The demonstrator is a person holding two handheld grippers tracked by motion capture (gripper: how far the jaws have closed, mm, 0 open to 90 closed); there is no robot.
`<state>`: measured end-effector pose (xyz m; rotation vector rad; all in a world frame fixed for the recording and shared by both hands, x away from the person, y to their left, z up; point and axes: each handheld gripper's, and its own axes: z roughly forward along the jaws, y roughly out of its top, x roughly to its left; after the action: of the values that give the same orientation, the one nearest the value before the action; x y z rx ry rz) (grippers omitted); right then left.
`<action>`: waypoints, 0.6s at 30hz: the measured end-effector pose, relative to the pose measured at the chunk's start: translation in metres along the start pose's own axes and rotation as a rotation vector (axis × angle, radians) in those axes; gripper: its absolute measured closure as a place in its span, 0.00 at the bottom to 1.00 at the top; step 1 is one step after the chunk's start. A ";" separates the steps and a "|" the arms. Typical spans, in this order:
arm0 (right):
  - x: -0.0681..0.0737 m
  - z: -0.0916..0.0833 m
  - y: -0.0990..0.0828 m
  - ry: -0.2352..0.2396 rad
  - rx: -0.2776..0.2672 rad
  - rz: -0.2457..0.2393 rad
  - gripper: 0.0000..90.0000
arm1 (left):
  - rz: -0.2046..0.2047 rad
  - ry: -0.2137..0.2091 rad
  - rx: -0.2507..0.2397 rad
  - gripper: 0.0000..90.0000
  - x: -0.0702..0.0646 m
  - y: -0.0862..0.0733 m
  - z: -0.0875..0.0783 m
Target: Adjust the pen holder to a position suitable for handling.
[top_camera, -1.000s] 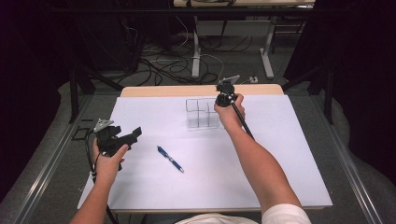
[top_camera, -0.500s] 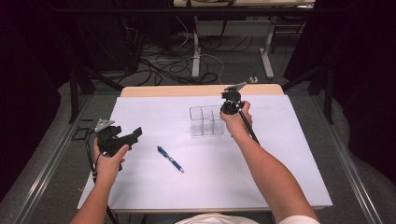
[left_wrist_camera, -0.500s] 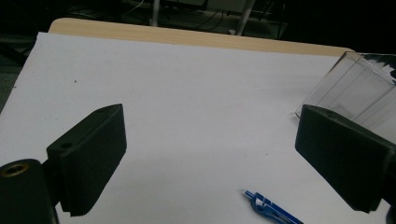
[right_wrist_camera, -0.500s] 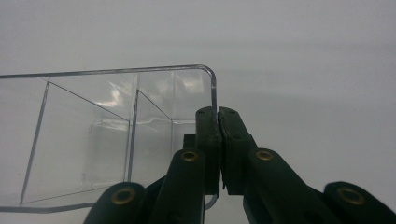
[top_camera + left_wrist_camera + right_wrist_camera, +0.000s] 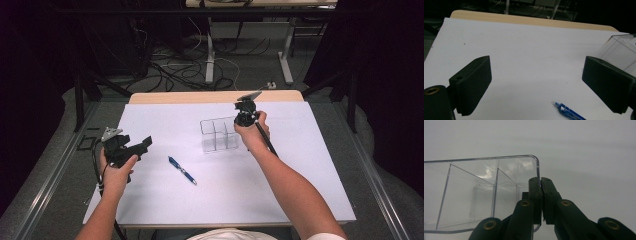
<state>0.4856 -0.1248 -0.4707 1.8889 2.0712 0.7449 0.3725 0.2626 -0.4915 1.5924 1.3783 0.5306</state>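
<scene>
Right tongs (image 5: pixel 540 182) pinch the clear plastic divided organizer's (image 5: pixel 218 134) wall; left tongs (image 5: pixel 143 144) gape empty, blue pen (image 5: pixel 182 170) lies loose on the white bench (image 5: pixel 300 165), not yet loaded.

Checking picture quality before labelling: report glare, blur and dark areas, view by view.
High view: white table bright, room behind dark. Left gripper view: pen slightly soft, cut by the edge. Right gripper view: pale reflections on the clear organizer; right gripper reasonably sharp.

In my left gripper view the pen (image 5: pixel 569 113) is cut off by the bottom edge; only its tip end shows. The clear organizer (image 5: pixel 617 51) runs off the right edge. In my right gripper view the closed jaws hide the organizer's wall section between them.
</scene>
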 end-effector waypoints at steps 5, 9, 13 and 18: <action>0.004 0.000 -0.005 0.003 0.008 -0.011 0.97 | 0.000 0.000 0.000 0.10 0.000 0.000 0.000; 0.002 -0.001 -0.009 0.026 0.000 -0.012 0.97 | 0.000 0.000 0.000 0.10 0.000 0.000 0.000; -0.002 -0.002 -0.009 0.043 0.021 0.011 0.96 | 0.001 0.000 0.002 0.10 0.000 0.000 0.000; -0.005 -0.003 -0.011 0.070 0.025 0.030 0.95 | 0.002 0.000 0.003 0.10 -0.001 0.000 0.001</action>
<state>0.4758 -0.1309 -0.4748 1.9379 2.1072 0.8070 0.3725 0.2618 -0.4918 1.5967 1.3775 0.5299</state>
